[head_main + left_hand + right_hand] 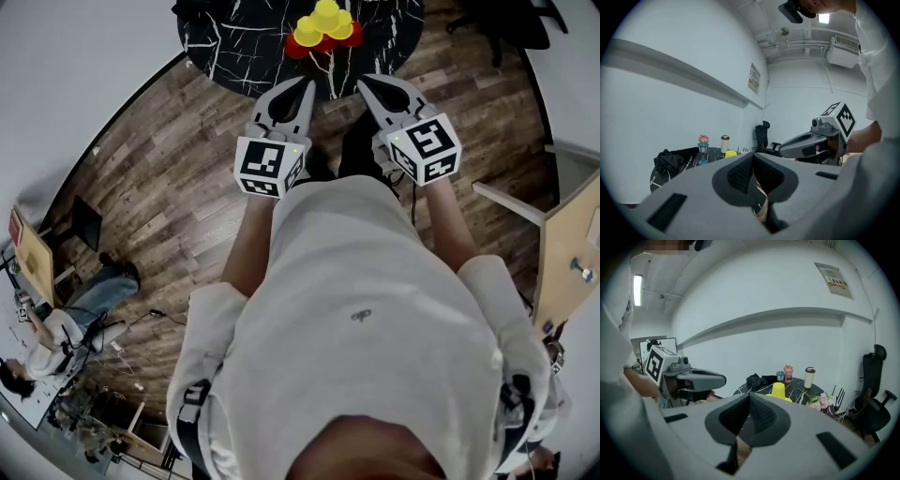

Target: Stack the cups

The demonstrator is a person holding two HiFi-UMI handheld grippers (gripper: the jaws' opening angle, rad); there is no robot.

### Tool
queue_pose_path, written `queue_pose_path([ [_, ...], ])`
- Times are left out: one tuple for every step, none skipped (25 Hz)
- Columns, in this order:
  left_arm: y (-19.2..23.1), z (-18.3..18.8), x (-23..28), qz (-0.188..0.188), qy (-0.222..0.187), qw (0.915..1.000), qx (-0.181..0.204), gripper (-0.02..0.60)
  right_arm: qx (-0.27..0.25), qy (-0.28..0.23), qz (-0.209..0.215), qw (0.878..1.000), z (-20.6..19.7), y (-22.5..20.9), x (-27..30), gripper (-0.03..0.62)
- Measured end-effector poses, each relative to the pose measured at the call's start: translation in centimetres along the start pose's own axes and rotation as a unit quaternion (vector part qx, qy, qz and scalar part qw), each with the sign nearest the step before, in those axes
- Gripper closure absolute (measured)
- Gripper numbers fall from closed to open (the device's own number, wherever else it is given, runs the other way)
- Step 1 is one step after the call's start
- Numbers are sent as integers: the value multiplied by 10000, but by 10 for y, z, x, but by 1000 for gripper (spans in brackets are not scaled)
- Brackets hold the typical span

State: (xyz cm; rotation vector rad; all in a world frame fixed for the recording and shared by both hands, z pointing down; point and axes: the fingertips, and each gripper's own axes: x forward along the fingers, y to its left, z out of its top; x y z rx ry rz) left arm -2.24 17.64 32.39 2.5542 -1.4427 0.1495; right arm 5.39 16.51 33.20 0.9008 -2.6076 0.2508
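**A:** What's the setup here?

**B:** Round black marble-look table point(234, 47) up front. The grey left gripper point(308, 83) and grey right gripper point(363, 82) hover just short of it, jaws pressed together, empty. The yellow and red plastic cups point(323, 26) sit bunched near its front edge.

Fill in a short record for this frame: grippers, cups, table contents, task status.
left gripper: shut, empty, pointing toward the table
right gripper: shut, empty, beside the left one
cups: yellow cups and red cups clustered near the table's near edge
table: round, black with white veins
other items on table: black cloth, lidded cup, flowers
floor: wood planks
task status: no cup gripped
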Motion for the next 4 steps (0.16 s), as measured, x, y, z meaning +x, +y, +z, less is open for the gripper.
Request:
queue_pose_path([
  [0, -1, 1, 4, 3, 10000, -5, 575, 2, 4, -3, 10000, 0, -1, 1, 591],
  [1, -1, 1, 10, 8, 10000, -11, 575, 2, 8, -3, 10000, 0, -2, 1, 590],
  [2, -2, 2, 17, 12, 10000, -18, 575, 1, 12, -1, 10000, 0, -2, 2, 591],
  [3, -3, 2, 23, 16, 10000, -26, 575, -3, 16, 2, 10000, 0, -2, 3, 590],
])
